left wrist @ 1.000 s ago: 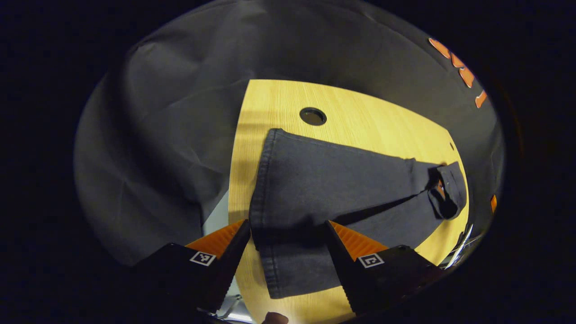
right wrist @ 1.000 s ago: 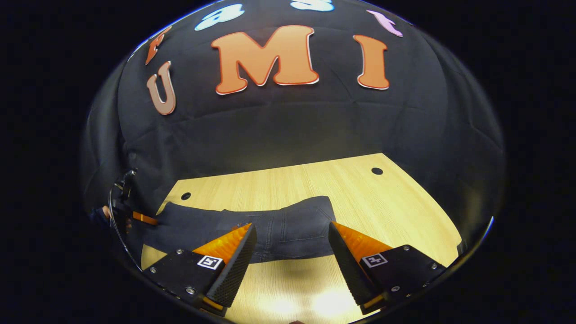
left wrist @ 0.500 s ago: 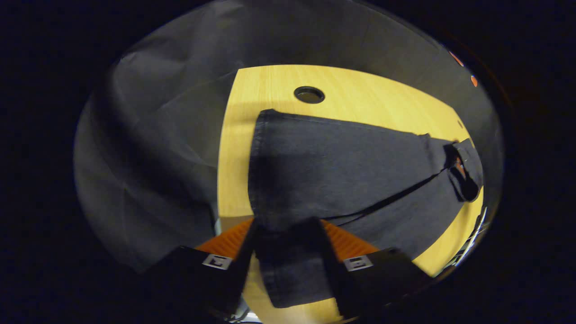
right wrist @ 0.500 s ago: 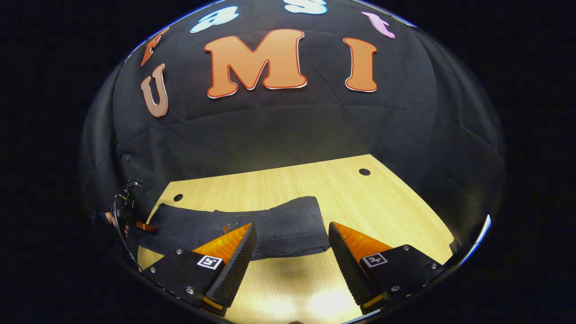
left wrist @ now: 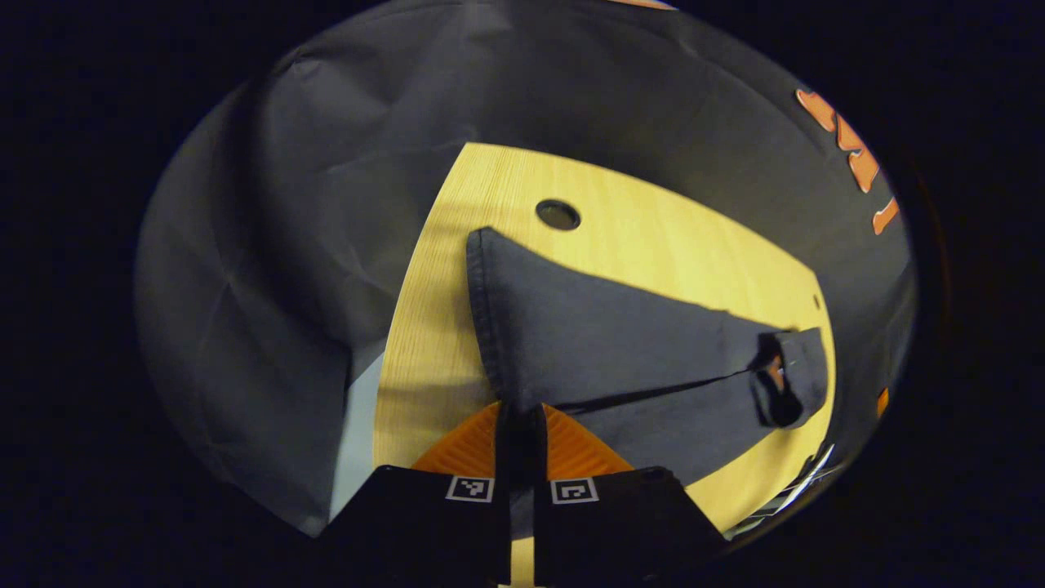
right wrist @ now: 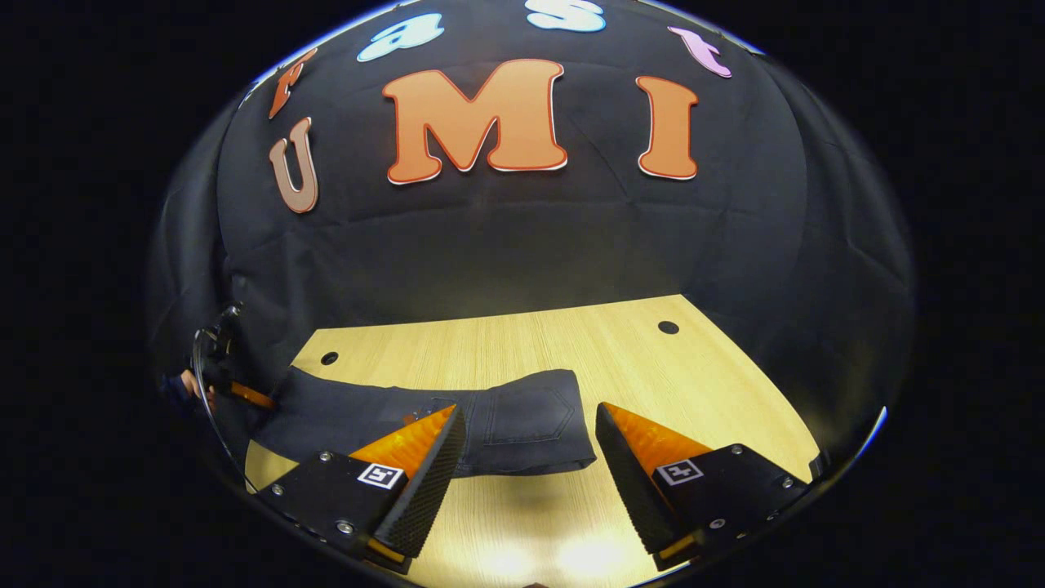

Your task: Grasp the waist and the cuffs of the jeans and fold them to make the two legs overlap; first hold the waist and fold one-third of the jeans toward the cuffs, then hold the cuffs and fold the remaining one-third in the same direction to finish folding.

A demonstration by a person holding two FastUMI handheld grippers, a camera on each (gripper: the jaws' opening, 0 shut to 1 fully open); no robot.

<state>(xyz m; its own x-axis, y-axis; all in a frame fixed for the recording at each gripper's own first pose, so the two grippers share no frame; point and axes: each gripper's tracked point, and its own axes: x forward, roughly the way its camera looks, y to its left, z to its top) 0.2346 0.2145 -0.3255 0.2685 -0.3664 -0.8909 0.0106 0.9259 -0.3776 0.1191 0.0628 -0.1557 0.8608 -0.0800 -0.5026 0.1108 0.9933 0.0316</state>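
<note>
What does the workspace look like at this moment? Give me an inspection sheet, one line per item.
Surface: light wooden table with round holes near its far corners.
Job's things: dark jeans lying lengthwise across the table; the cuff end is lifted at the left gripper, the waist end with the back pocket lies flat in front of the right gripper.
Clutter: nothing seen.
Grippers: left gripper shut on the cuffs; right gripper open, above the table just short of the waist, touching nothing.
Cables: a thin cable by the far gripper in the right gripper view.
Surroundings: black cloth wall behind the table.
</note>
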